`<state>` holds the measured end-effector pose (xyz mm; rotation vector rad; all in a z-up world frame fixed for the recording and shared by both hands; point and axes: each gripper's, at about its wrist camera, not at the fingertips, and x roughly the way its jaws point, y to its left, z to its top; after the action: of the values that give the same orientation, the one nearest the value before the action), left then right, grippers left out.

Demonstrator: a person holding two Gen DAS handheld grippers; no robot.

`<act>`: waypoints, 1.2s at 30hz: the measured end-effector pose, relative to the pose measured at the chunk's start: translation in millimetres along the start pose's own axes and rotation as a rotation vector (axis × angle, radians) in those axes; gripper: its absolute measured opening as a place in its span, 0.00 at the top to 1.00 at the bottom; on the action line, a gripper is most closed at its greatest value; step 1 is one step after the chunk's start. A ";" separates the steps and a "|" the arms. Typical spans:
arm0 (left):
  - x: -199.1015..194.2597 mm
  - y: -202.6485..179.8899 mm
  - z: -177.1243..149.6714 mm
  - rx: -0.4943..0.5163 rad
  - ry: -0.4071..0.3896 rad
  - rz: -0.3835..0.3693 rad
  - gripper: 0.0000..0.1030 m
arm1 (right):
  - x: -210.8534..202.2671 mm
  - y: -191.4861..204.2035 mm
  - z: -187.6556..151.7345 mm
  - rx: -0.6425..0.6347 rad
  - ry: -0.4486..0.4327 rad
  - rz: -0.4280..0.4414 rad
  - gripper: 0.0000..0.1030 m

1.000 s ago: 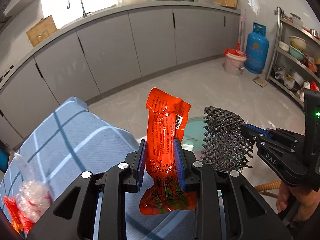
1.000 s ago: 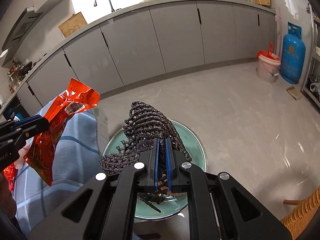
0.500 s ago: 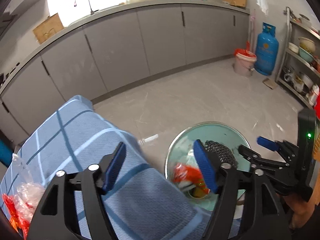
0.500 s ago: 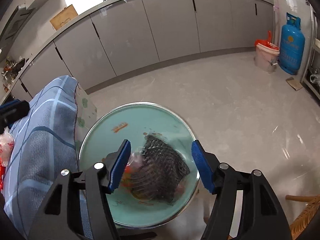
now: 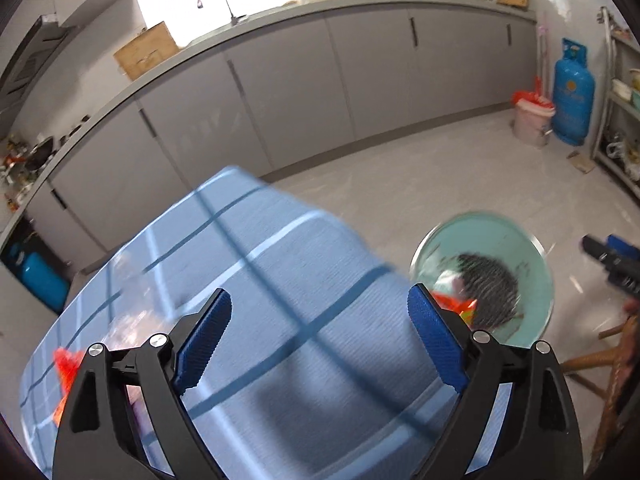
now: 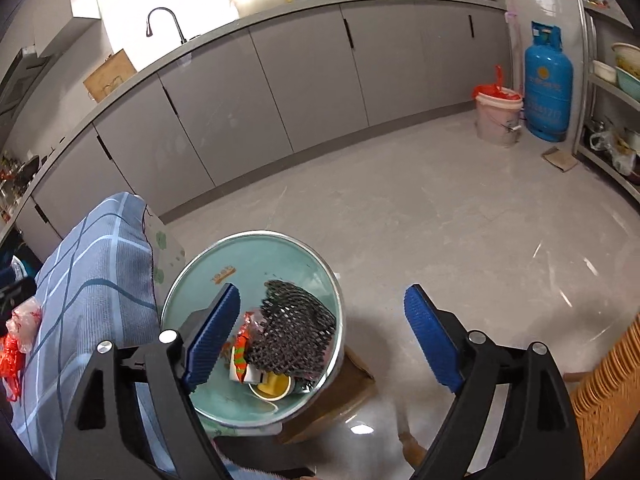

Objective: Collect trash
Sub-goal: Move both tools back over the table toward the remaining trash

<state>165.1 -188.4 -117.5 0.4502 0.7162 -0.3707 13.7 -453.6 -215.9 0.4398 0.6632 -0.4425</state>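
Observation:
A round teal bin (image 6: 256, 256) stands on the floor beside the table. In it lie a black mesh net (image 6: 296, 328), an orange snack wrapper (image 6: 242, 340) and a yellow cup (image 6: 274, 386). My right gripper (image 6: 322, 336) hovers above the bin's right side, its jaws opening, with nothing between them. My left gripper (image 5: 320, 336) is over the blue checked tablecloth (image 5: 280, 280), its jaws also opening and empty. From there the bin (image 5: 516, 236) and the net (image 5: 488, 292) lie to the right. A clear bag with red scraps (image 6: 20, 328) lies on the cloth.
Grey cabinets (image 6: 280, 92) curve along the back. A pink bucket (image 6: 498, 120) and a blue gas cylinder (image 6: 548, 84) stand at the far right by a metal rack (image 6: 600, 80). A wicker chair (image 6: 600, 380) is at the lower right.
Both grippers opened and let go; the orange wrapper and the black net dropped into the bin. The left gripper swung left over the cloth, and the right gripper shifted to the right.

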 end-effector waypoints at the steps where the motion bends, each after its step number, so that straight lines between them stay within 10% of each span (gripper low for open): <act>1: -0.8 2.7 -2.9 -0.003 0.012 0.012 0.14 | -2.4 -2.4 -2.2 -0.002 -0.003 -0.017 0.19; 17: -17.6 55.7 -10.2 -0.101 0.026 0.142 0.05 | 2.9 13.4 -24.2 -0.019 0.042 0.001 0.18; 36: -28.5 226.1 -52.5 -0.372 0.041 0.329 0.05 | 12.9 180.3 23.5 -0.274 0.000 0.122 0.17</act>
<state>223.1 33.7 -72.7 0.2160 0.7177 0.0829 127.9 -321.4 -163.8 0.2191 0.6817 -0.2312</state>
